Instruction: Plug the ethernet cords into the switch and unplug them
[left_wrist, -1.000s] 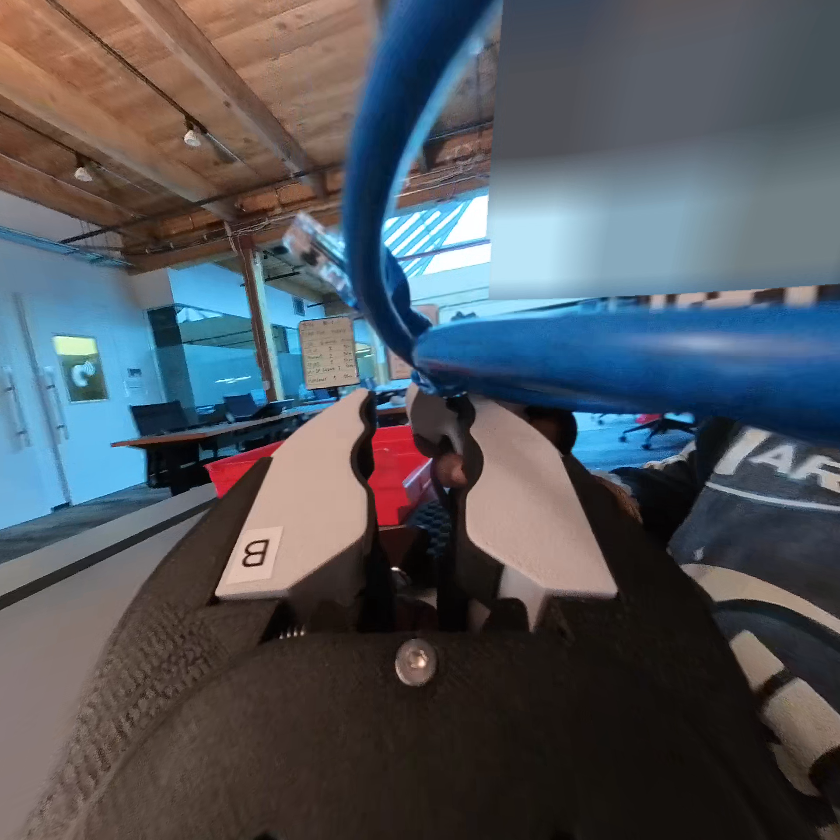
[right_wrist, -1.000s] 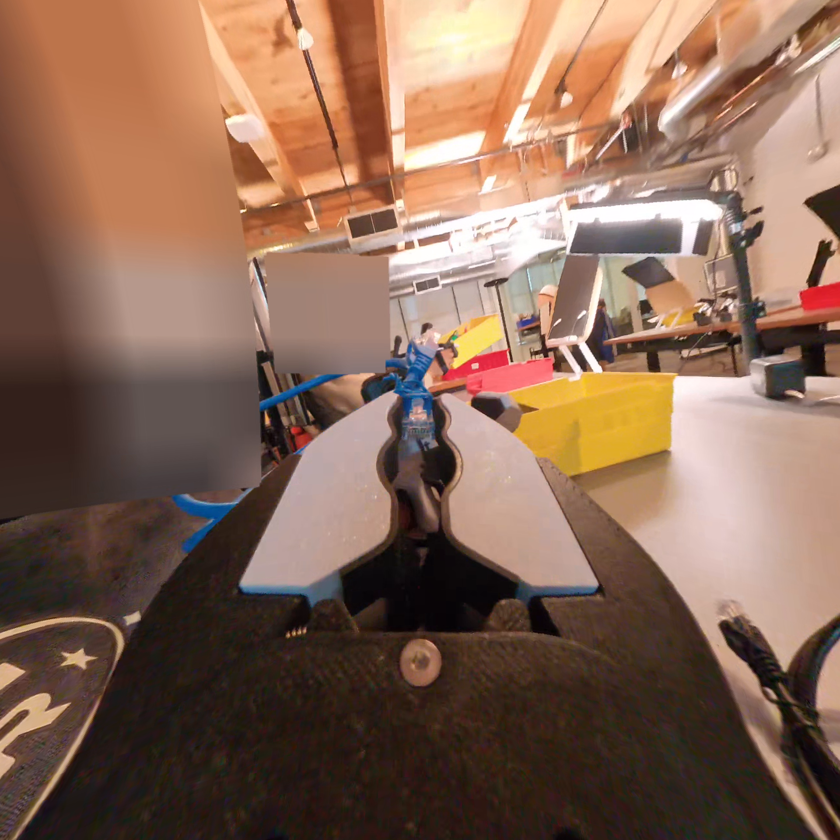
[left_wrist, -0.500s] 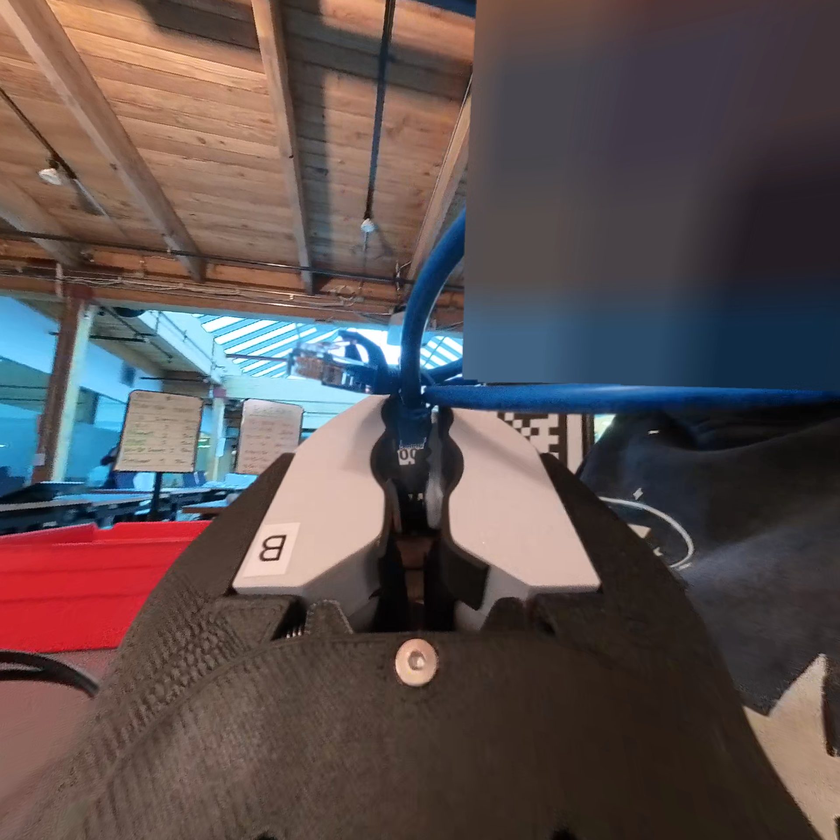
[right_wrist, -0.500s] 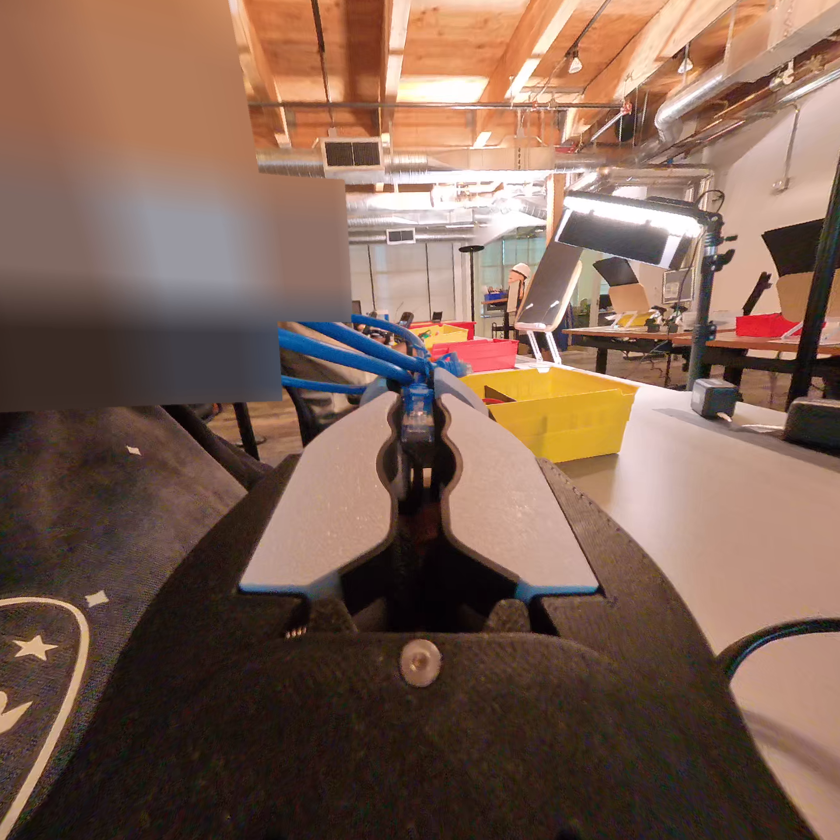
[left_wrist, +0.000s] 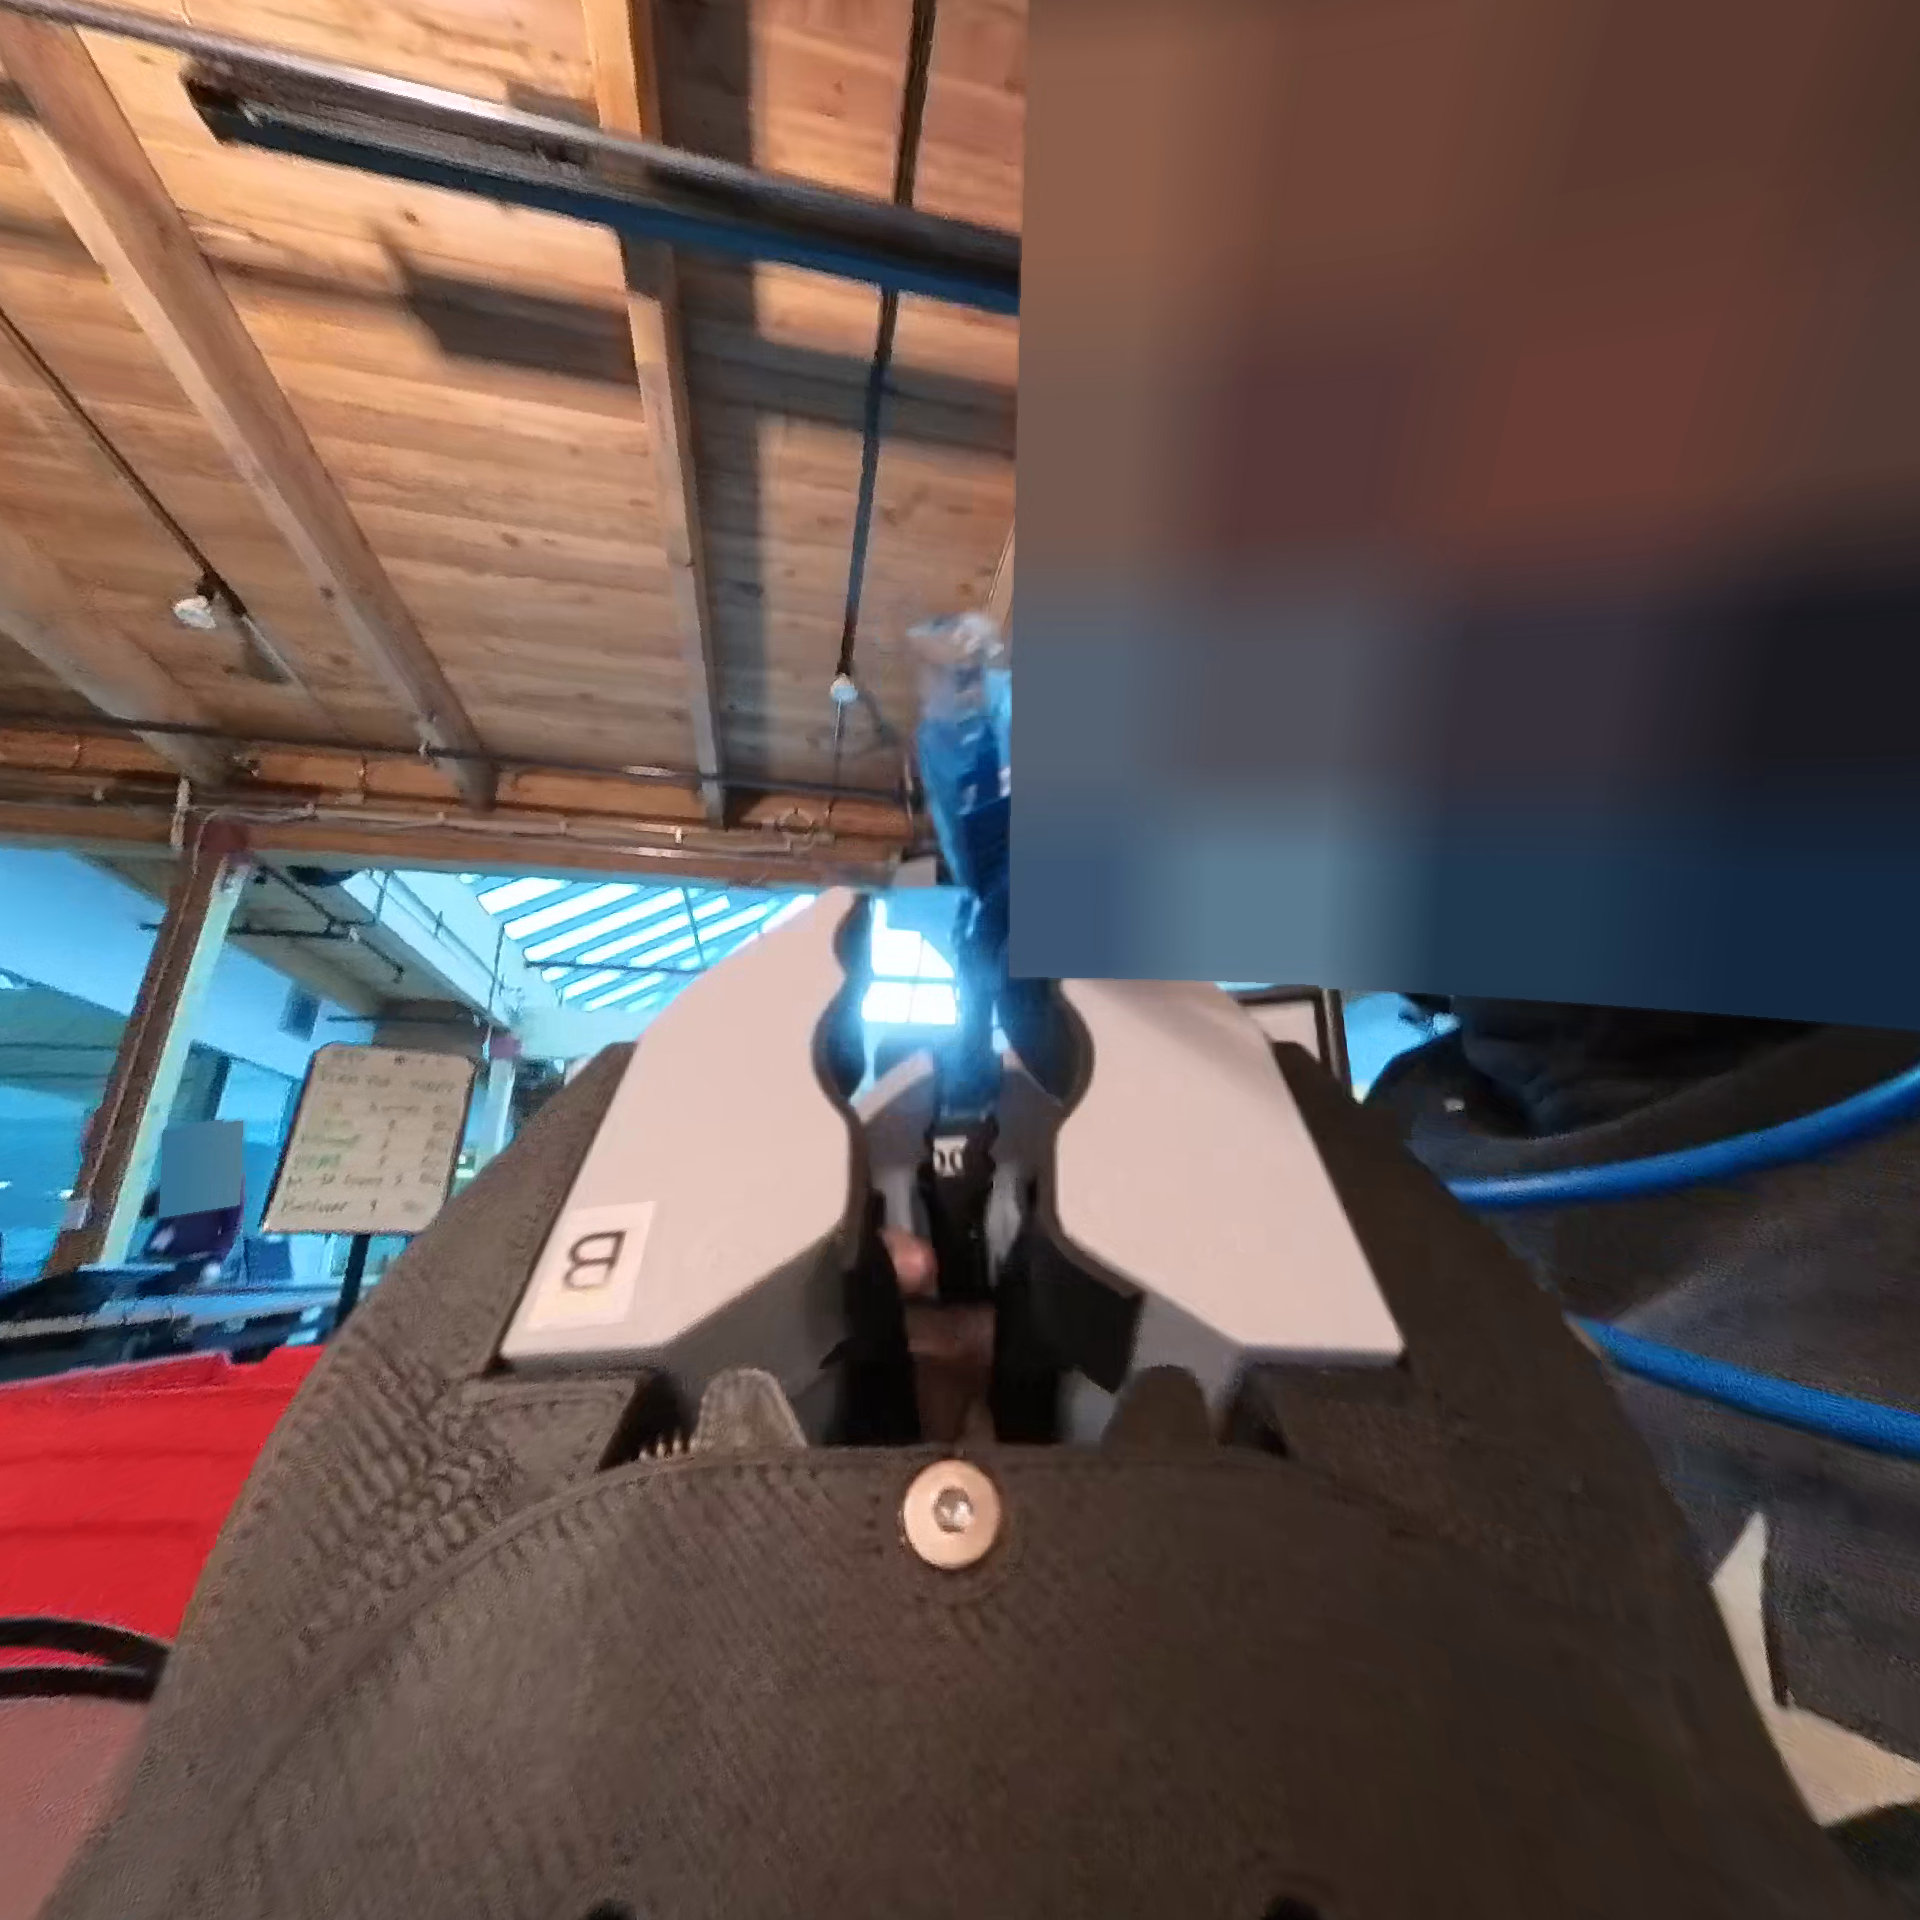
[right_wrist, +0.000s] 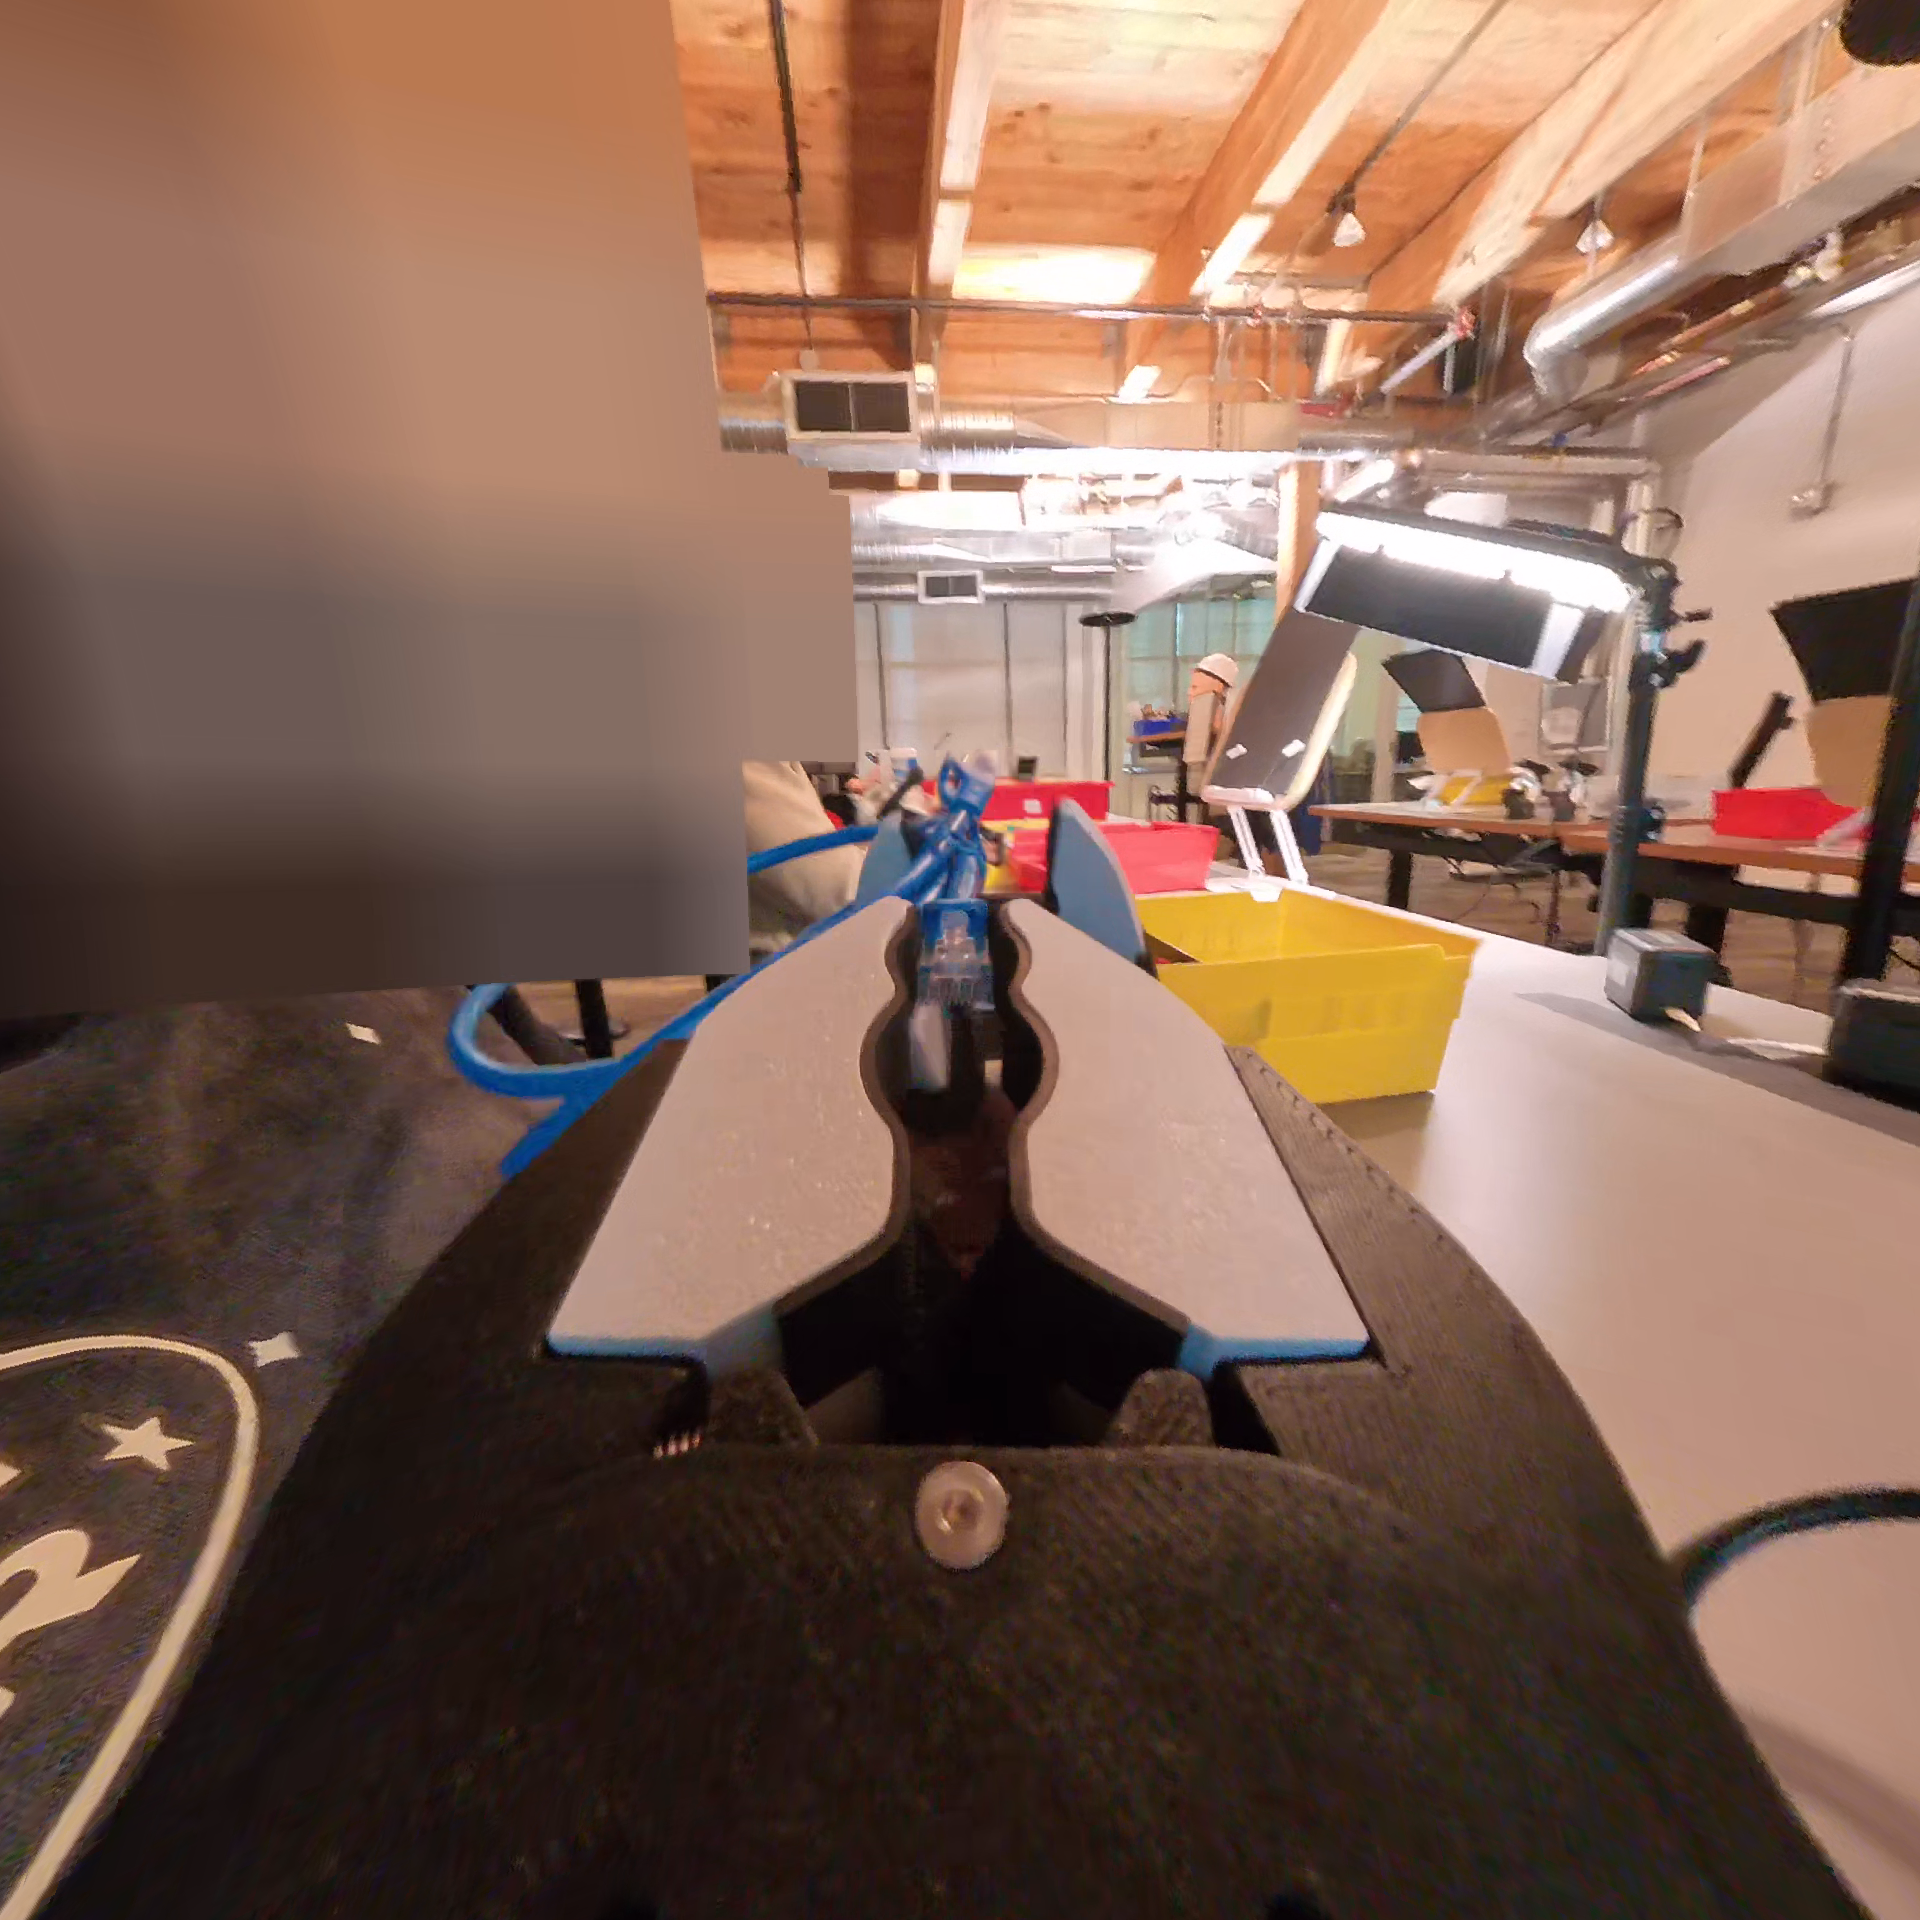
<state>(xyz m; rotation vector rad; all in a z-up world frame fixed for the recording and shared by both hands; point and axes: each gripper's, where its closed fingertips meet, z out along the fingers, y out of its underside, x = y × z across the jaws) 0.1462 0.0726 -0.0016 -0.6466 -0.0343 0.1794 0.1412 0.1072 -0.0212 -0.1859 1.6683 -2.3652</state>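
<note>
Blue ethernet cord (right_wrist: 951, 940) is clamped by its clear plug between the right gripper (right_wrist: 954, 935) jaws at frame centre. Another blue plug (left_wrist: 961, 717) is seen above the left gripper (left_wrist: 961, 997), whose jaws are parted. A yellow bin (right_wrist: 1320, 987) is seen right of centre.

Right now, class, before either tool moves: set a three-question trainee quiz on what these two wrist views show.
1. True or false: the right tool is shut on a blue ethernet plug.
2. Multiple choice: the bin on the table just beyond the right tool is A red, B yellow, C green.
3. Fill in: the left tool has its jaws ____ around the blue cable.
Key: 1 true; 2 B; 3 open.
</note>
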